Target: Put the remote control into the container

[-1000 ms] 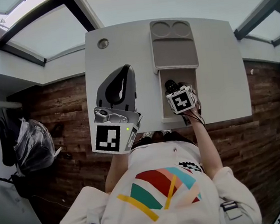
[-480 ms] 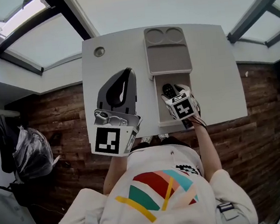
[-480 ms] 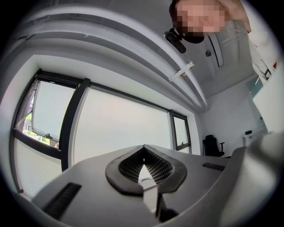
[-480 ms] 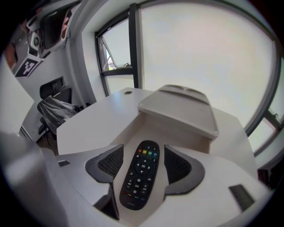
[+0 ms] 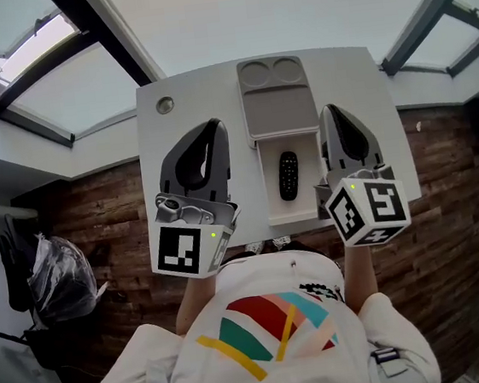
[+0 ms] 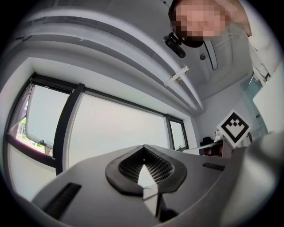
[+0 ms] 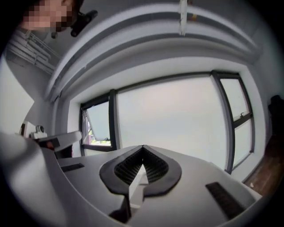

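The black remote control [image 5: 288,175] lies lengthwise in the open compartment of the grey container [image 5: 279,109] on the white table. Nothing holds it. My right gripper [image 5: 326,110] hangs above the table just right of the container and well clear of the remote. It points away from me. Its jaws have just been closing and now stand shut with nothing between them; the ribbed pads [image 7: 153,170] meet at the tip of the right gripper [image 7: 143,146]. My left gripper [image 5: 213,126] floats left of the container, likewise shut and empty, as the left gripper view [image 6: 143,147] confirms.
The container's far half is a flat lid with two round recesses [image 5: 271,73]. A round grommet hole [image 5: 164,105] sits at the far left of the table [image 5: 242,177]. A black chair with a bag [image 5: 55,267] stands on the wooden floor at the left. Both gripper views face large windows.
My right gripper has lifted out of the container, leaving the remote inside, has swung level and has shut. My left gripper has risen a little.
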Demonstrator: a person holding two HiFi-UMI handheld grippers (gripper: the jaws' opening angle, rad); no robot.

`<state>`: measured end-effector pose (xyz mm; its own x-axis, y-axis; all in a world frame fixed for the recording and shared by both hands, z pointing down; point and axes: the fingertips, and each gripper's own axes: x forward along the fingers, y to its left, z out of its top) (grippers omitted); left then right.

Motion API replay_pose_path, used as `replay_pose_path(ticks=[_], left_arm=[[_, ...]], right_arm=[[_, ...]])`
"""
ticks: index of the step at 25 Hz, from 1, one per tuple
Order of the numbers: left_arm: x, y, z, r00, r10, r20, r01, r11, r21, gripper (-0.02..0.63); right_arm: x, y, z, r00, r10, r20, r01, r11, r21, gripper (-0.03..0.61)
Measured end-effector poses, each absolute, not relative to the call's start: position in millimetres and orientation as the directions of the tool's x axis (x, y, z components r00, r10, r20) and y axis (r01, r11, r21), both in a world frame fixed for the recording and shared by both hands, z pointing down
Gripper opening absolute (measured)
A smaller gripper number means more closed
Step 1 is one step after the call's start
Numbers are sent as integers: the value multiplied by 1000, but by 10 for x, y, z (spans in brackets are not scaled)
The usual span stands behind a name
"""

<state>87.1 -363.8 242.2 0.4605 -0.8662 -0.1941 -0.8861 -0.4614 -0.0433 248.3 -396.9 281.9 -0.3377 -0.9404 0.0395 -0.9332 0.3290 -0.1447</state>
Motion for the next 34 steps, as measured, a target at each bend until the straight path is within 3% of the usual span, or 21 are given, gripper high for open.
replay_pose_path(ticks=[3, 8, 11, 34], left_arm=[[940, -3624, 2297, 473, -853, -222, -880, -471, -65, 8], [1042, -3597, 2212, 498, -830, -250, -866, -493, -89, 8], [1090, -3601, 2223, 508, -823, -253, -859, -504, -89, 8], [971, -3714, 2294, 485, -840, -244, -873, -482, -77, 8]], right_arm=[[2539, -3704, 2512, -301, -950, -77, -936, 310, -166, 2], [2533, -3399, 2366, -259, -956, -138, -958, 273, -91, 2], [2539, -3370, 2382, -231, -965, -127, -972, 234, -13, 2], [2509, -3508, 2546, -248, -967, -66, -966, 252, -65, 2]])
